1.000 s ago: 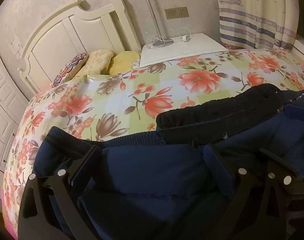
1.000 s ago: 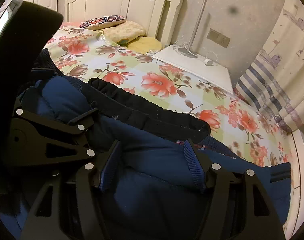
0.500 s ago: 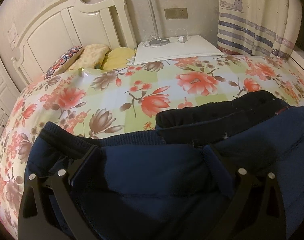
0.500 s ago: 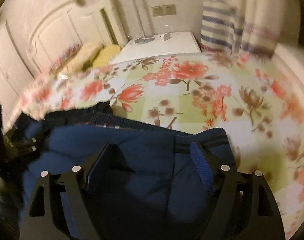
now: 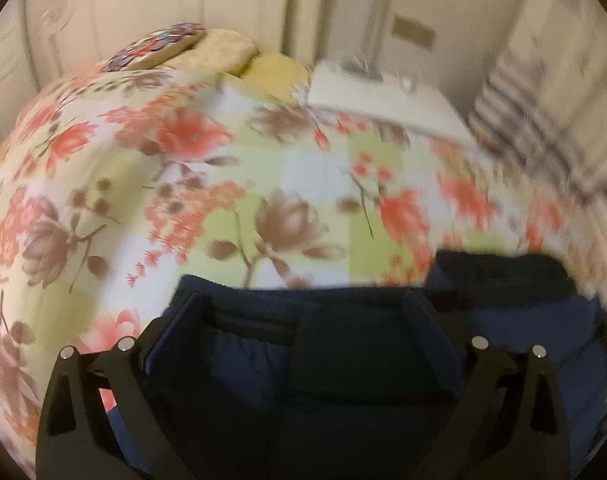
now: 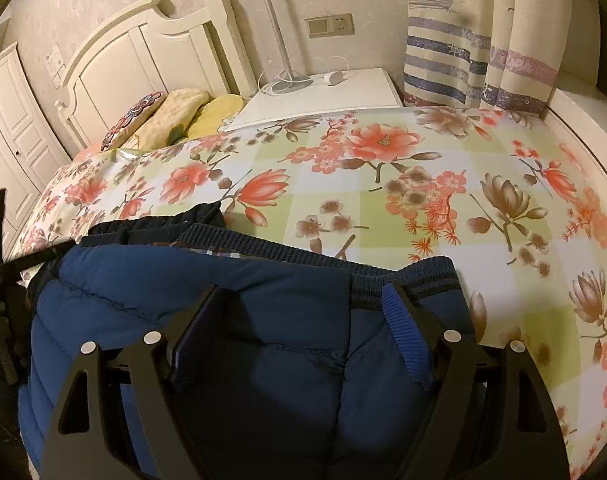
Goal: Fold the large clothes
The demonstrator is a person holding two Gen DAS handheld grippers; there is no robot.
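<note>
I have a navy padded jacket (image 6: 287, 320) spread on the bed (image 6: 383, 200), and everything I do here is placed by its ribbed hem (image 6: 303, 254), which runs across the far edge of the garment toward the headboard (image 6: 143, 40).

My right gripper (image 6: 299, 320) sits over the quilted panel just short of that hem, its jaws standing wide apart with cloth lying between them but nothing pinched. I judge I keep it spread there because the hem corner on that side is the natural place to take hold for a fold.

My left gripper (image 5: 303, 332) is over the other end of the hem; the view is smeared, yet its fingers also show well apart, with dark fabric between and no grip that I can make out.

The jacket lies at the near side of the bed, well apart from the pillows (image 6: 183, 112) by the headboard, leaving floral cover beyond the hem to fold onto.
</note>
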